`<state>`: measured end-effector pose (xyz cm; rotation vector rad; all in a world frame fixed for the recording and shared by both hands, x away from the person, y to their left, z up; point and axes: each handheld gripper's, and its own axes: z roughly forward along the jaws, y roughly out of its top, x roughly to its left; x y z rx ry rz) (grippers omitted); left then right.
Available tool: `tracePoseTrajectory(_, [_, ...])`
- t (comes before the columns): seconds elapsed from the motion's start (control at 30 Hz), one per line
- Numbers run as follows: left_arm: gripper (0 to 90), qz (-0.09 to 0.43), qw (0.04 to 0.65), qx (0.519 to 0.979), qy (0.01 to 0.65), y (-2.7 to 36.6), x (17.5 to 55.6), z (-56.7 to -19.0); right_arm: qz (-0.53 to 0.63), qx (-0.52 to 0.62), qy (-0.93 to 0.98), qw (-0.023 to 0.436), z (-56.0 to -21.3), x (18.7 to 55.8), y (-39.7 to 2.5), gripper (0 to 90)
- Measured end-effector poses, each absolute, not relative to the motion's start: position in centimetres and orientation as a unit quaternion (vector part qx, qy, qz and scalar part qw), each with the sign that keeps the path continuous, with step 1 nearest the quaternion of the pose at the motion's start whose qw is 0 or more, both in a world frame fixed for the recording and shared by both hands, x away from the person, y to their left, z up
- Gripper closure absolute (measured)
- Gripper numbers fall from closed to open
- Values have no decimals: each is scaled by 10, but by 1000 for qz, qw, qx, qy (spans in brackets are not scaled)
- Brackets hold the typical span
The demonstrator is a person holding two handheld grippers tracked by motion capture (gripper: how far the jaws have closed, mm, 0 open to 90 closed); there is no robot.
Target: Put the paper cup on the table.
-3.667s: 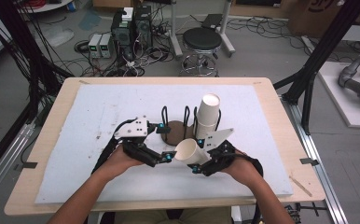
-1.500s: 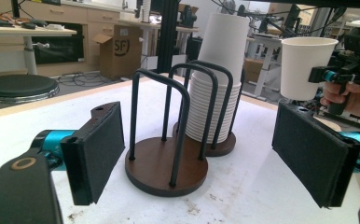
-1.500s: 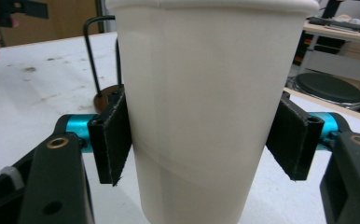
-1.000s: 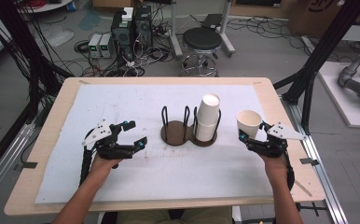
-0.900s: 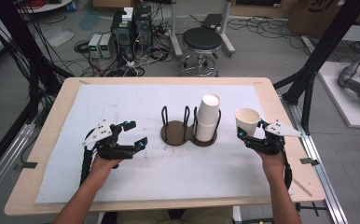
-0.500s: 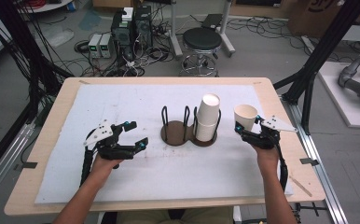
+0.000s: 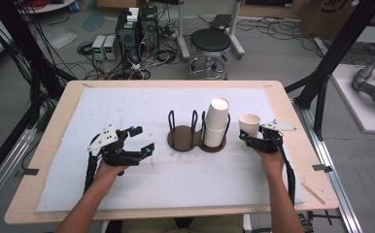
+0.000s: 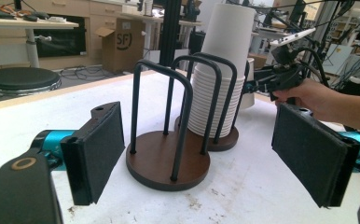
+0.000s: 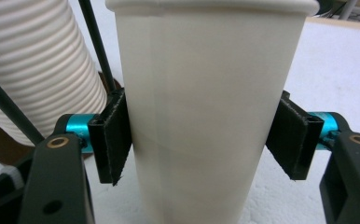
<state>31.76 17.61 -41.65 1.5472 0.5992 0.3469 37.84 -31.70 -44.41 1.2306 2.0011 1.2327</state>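
A brown two-disc cup holder [image 7: 181, 139] with black wire loops stands mid-table. Its right disc carries a stack of white paper cups [image 7: 216, 120]; the left disc is bare. My right gripper [image 7: 249, 138] is shut on a single upright white paper cup [image 7: 249, 124] just right of the stack. In the right gripper view both pads press the cup [image 9: 201, 93], with the stack [image 9: 38, 70] close at the left. My left gripper [image 7: 144, 139] rests at the table's left, open, nothing between its jaws. It faces the holder [image 8: 166, 163] and the stack [image 8: 220, 93].
A white mat [image 7: 127, 104] covers most of the wooden table [image 7: 54, 145]. Black frame posts [image 7: 329, 63] rise at the table's right and left. A stool [image 7: 210, 41] and computers [image 7: 134, 29] stand on the floor beyond the far edge.
Both grippers were together at the table's centre with the cup, then parted. Over the last second my right gripper has carried the cup leftward toward the stack. The left gripper has stayed still.
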Motion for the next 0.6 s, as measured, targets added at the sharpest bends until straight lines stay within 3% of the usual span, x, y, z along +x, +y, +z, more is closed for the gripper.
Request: tracePoseTrajectory(0.6, [170,153,657,688,267,178,318,-416,413,435,765,233,-443,362,-326,297])
